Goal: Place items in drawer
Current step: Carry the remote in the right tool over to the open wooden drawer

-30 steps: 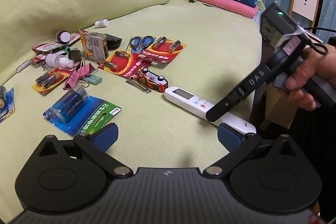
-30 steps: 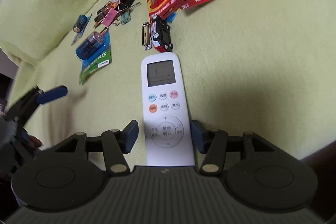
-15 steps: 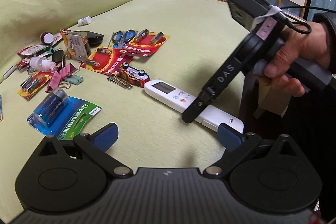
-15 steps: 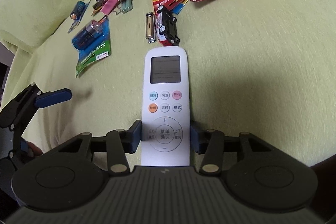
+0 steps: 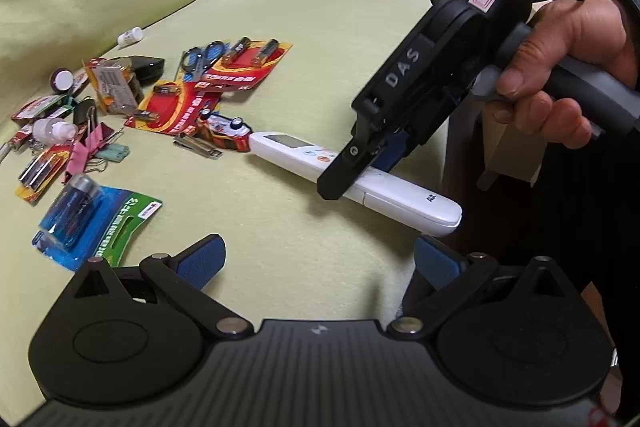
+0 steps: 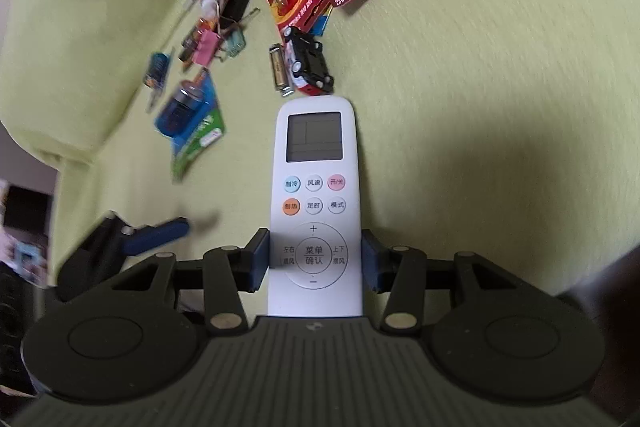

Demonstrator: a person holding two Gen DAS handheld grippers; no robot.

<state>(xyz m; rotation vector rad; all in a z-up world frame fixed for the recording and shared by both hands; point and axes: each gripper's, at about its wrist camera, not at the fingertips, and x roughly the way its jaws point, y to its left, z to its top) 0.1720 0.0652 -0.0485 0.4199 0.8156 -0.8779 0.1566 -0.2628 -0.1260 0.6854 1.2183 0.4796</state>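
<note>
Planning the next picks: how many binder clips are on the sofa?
2. A pink binder clip lies in the clutter on the left, and a smaller teal binder clip lies right beside it, toward the nail clipper. More may be hidden in the pile.

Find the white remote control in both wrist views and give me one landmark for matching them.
Left wrist view: the remote control lies diagonally right of centre, with the right gripper clamped across its middle.
Right wrist view: the remote control stands centred, screen at top, both pads against its lower sides.
Shared landmark: the toy car just past the remote's screen end.
</note>
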